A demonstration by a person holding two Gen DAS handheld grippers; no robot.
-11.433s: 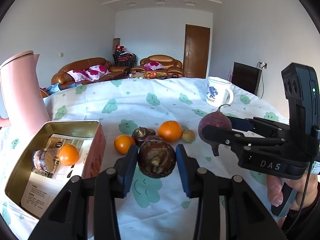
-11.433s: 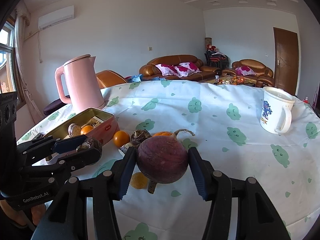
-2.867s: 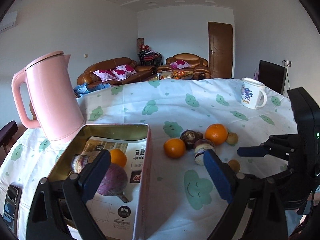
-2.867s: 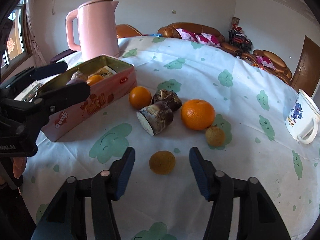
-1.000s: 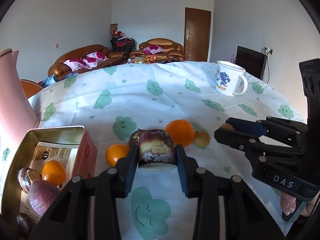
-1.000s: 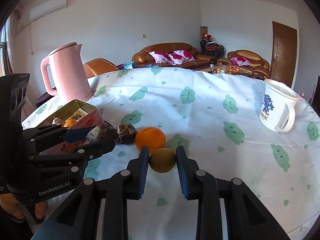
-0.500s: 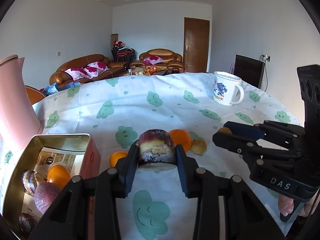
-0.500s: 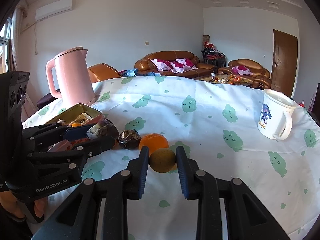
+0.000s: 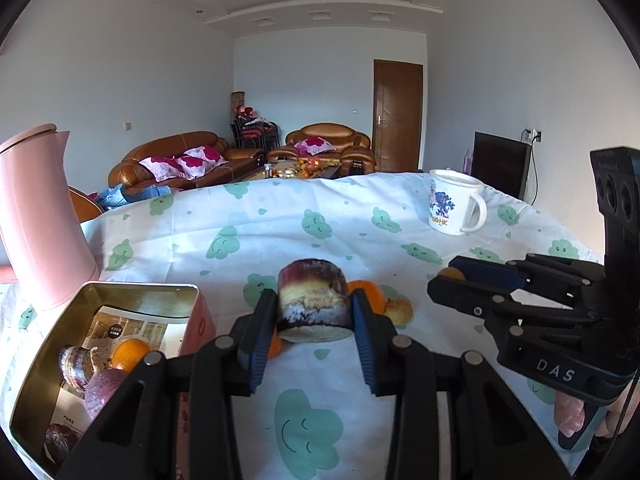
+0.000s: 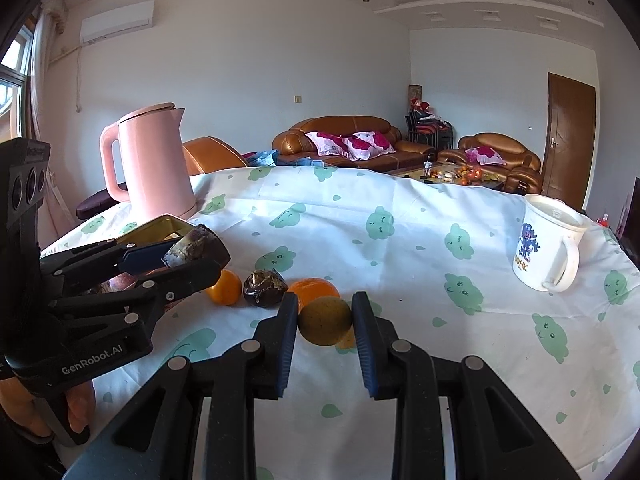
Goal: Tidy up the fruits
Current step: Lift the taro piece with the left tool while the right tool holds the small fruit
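The left gripper (image 9: 314,312), low in the centre of its own view, has its blue pads closed on a cut chunk of root (image 9: 313,300), dark-skinned with a pale cut face, lifted clear of the cloth. The right gripper (image 10: 325,320), low centre in its view, is clamped on a small brownish round fruit (image 10: 325,321), also raised.

Both loads probably belong in the open tin (image 9: 136,294) at the lower left of the left view, which already holds a small orange and several dark or purple pieces. To do this well, carry each piece over the rim before letting go, lower it close to the contents, and bring the grippers in one at a time (they are near each other).

Two oranges (image 10: 313,290) and a dark round piece (image 10: 265,288) sit on the white tablecloth (image 10: 400,256), printed with green clouds. A pink kettle (image 10: 150,164) stands upper left, a white mug (image 10: 546,248) at right. Brown leather sofas and a wooden door are behind.
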